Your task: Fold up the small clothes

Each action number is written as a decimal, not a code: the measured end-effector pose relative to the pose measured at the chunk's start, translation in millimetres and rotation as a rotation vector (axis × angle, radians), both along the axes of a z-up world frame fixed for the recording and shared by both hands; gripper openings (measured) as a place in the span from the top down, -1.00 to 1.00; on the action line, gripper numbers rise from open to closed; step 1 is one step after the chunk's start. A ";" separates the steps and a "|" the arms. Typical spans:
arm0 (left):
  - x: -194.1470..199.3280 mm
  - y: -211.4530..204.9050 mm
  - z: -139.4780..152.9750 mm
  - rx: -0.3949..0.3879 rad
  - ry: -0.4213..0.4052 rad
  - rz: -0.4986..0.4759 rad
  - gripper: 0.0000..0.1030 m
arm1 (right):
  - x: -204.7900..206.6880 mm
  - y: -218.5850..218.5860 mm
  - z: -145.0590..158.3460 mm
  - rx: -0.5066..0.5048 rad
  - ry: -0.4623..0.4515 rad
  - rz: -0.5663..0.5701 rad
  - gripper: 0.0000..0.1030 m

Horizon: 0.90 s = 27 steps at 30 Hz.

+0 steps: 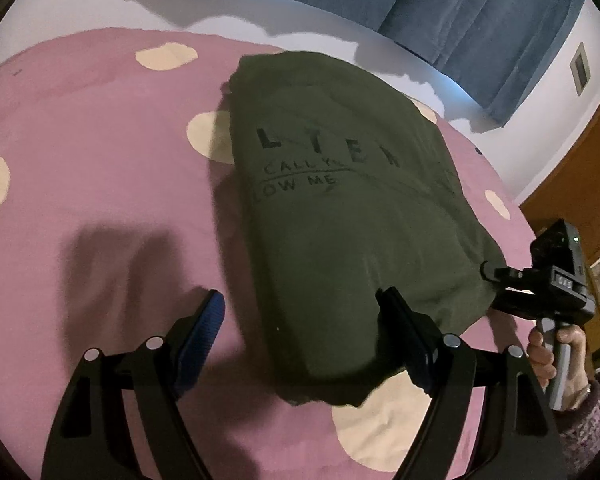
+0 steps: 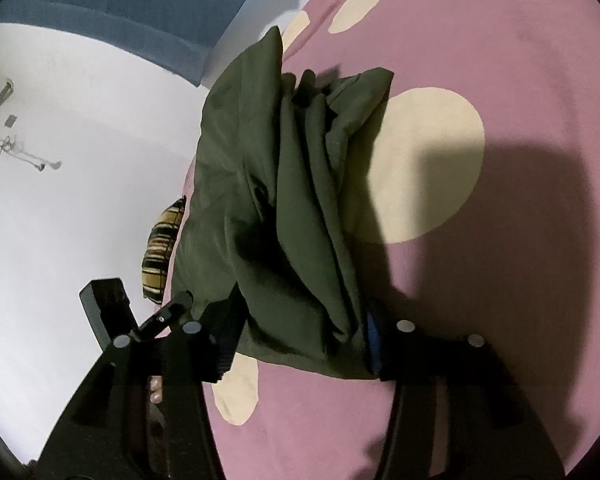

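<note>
Folding a shirt [image 1: 340, 216] on a bedspread [image 1: 100, 168].
Left gripper [image 1: 304, 332] spread wide, gripping nothing, shirt's near corner just ahead beside its right finger. Right gripper [image 2: 300, 344] with bunched shirt edge between its fingers; cannot tell whether pinched or loose.

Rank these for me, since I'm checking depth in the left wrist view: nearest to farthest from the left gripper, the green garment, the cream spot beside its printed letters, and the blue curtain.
1. Green garment: right at the left gripper, its near edge against the right-hand jaw.
2. Cream spot: farther up the pink bedspread, left of the lettering.
3. Blue curtain: beyond the bed, top right.
</note>
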State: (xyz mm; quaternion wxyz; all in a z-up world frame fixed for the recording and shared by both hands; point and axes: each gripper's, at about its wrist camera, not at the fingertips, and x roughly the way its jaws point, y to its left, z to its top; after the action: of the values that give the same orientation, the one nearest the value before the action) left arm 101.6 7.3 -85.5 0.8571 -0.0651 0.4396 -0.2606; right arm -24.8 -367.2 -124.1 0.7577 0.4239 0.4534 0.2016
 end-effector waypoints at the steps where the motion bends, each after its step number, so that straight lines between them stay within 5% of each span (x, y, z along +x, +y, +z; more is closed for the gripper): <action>1: -3.0 0.6 2.2 0.009 -0.010 0.011 -0.55 | -2.3 0.0 1.3 0.001 -0.001 -0.010 -0.13; 5: -17.5 2.1 11.3 0.040 -0.048 0.047 -0.55 | -16.7 -0.9 9.5 -0.032 -0.006 -0.039 -0.42; 12: -44.4 -3.0 22.9 0.124 -0.114 0.091 -0.57 | -56.0 4.0 24.7 -0.176 0.003 -0.065 -0.55; 21: -82.0 -16.2 40.0 0.207 -0.227 0.134 -0.66 | -96.0 37.0 54.7 -0.564 -0.029 -0.147 -0.68; 27: -97.8 -24.4 43.9 0.253 -0.259 0.169 -0.68 | -104.0 66.9 64.6 -0.696 -0.088 -0.143 -0.78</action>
State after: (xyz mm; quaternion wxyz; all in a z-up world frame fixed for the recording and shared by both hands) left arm 3.8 -17.1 -41.6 0.9266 0.0407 0.3479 -0.1366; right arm -128.9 -300.3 -59.6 0.8876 0.1622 0.4312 -0.0004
